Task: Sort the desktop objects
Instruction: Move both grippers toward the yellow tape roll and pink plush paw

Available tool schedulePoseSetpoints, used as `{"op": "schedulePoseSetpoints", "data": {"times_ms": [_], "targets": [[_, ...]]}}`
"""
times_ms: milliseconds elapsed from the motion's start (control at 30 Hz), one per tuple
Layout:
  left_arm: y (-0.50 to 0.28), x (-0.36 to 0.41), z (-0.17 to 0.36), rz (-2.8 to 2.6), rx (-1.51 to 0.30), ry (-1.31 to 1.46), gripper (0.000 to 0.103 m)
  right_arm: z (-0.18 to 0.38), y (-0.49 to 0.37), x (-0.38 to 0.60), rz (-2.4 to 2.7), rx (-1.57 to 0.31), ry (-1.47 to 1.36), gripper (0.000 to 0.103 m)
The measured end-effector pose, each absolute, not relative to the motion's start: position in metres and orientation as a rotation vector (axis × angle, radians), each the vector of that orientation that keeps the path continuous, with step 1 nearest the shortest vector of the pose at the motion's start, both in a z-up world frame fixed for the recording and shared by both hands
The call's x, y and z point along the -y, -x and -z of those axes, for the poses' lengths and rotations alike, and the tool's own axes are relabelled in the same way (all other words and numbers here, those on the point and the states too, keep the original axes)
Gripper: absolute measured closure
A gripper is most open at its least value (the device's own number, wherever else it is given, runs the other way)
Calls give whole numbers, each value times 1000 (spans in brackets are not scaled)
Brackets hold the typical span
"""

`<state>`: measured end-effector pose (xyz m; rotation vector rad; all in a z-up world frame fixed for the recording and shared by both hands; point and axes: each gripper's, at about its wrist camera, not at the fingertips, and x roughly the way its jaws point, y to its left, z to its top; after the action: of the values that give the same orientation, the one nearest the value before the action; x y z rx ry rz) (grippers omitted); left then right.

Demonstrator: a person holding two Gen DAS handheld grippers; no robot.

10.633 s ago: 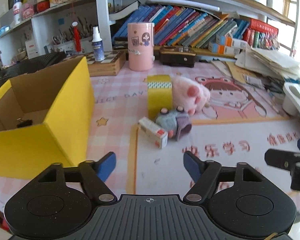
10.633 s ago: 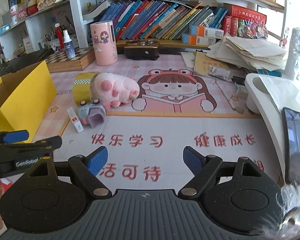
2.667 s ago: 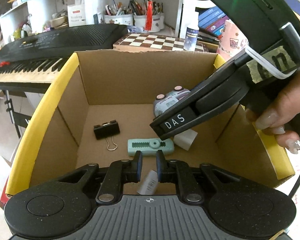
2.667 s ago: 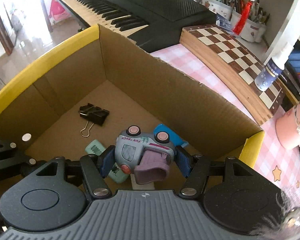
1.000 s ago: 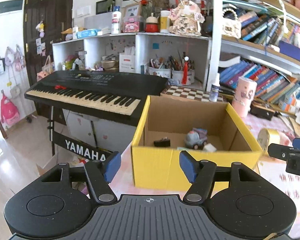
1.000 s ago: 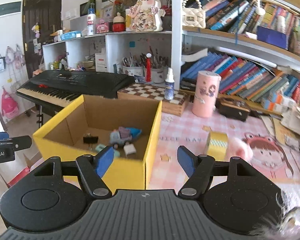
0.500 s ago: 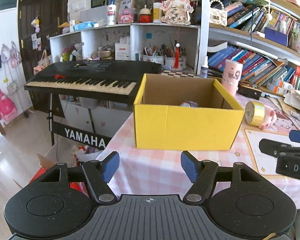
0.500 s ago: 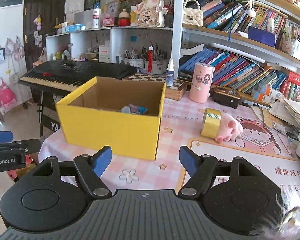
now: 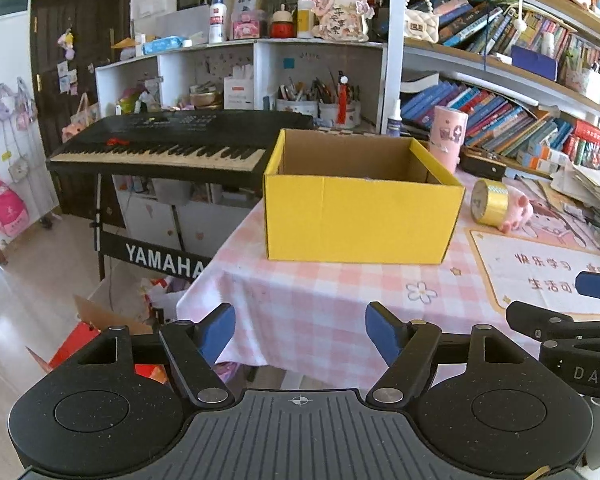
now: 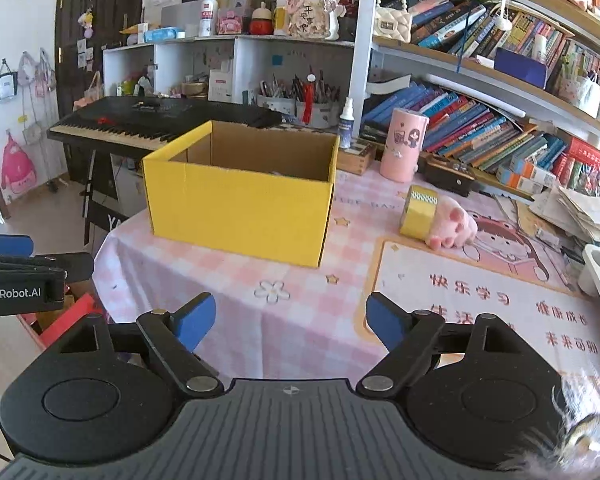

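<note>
Both grippers, left (image 9: 300,326) and right (image 10: 290,320), now backed off past the table's near edge, jaws wide, empty. Yellow cardboard box (image 10: 240,204) near left edge; gold tape roll (image 10: 418,212), pink plush (image 10: 454,226) unsorted beside it.

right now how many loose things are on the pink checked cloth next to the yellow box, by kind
gold tape roll: 1
pink plush pig: 1
pink cylindrical tin: 1
total: 3
Both lie right of the yellow box, touching each other; the tin stands behind them.
</note>
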<state>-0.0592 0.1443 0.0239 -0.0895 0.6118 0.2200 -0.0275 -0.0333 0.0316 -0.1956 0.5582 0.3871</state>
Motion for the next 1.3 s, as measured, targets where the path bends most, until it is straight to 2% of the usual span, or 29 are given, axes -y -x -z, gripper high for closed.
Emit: {"op": "schedulePoseSetpoints", "data": {"times_ms": [667,1300], "targets": [[54,-122,-12,-111,-686,60,26,-24,41,59,-285,-604,173,19],[5,-66,-7,12,-724,-9,25,-16,7,107,-192,-650,140,19]]}}
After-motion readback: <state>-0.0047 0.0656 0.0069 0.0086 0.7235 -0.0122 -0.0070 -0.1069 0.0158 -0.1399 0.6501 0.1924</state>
